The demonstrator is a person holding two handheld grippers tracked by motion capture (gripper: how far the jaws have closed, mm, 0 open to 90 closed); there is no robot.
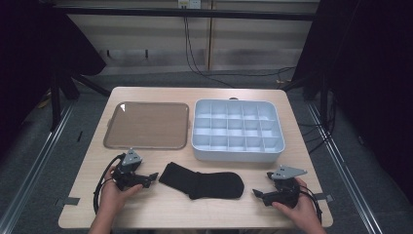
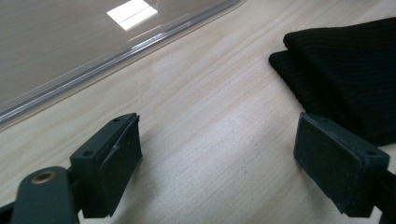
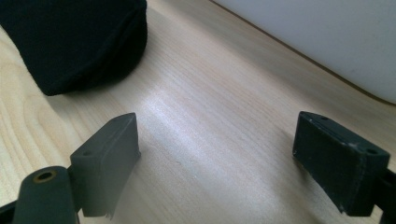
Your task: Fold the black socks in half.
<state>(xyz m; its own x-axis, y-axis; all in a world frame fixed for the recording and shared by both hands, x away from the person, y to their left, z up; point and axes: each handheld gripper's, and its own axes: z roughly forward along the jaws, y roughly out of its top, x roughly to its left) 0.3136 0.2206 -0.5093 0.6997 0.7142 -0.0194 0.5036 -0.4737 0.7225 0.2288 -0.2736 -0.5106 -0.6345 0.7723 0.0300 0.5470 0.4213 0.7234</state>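
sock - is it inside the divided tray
No, the black sock lies flat on the table, in front of the divided tray.

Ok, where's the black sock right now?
In the high view the black sock lies flat on the table near its front edge, between the left claw and the right claw, just in front of the compartment tray.
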